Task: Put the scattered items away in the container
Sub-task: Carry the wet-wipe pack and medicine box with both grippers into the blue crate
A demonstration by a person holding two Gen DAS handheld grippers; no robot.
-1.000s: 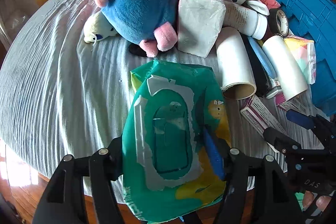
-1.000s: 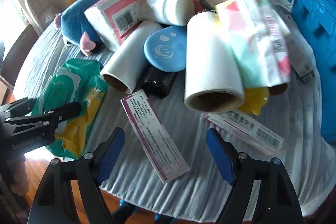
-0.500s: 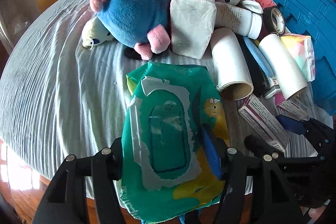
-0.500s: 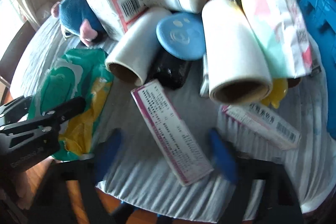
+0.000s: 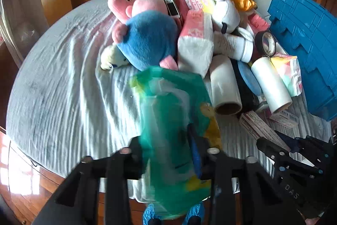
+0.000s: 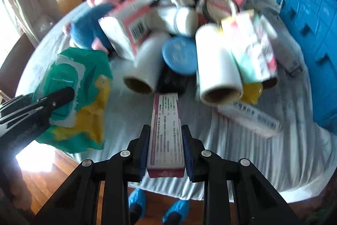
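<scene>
A green and yellow wipes pack (image 5: 174, 111) hangs blurred above the table's near edge, and my left gripper (image 5: 166, 140) is shut on it. The right wrist view shows the same pack (image 6: 84, 81) at the left. A long white box with pink edges (image 6: 165, 107) lies lengthwise between the blue pads of my right gripper (image 6: 166, 130); its jaws are closing and the pads press its sides. The blue crate (image 5: 305, 45) stands at the table's right side, also in the right wrist view (image 6: 311, 35).
On the grey striped cloth (image 5: 63, 88) lies a pile: a blue plush (image 5: 149, 39), a tissue pack (image 5: 195, 41), two white rolls (image 5: 225, 85) (image 5: 271, 83), a blue disc (image 6: 179, 56), a second long box (image 6: 250, 117). A person's blue shoe covers (image 6: 137, 201) show below the table edge.
Both grippers went from open to shut, left on the wipes pack, right on the pink-edged box. Both have risen, and the pack and the box came up with them.
</scene>
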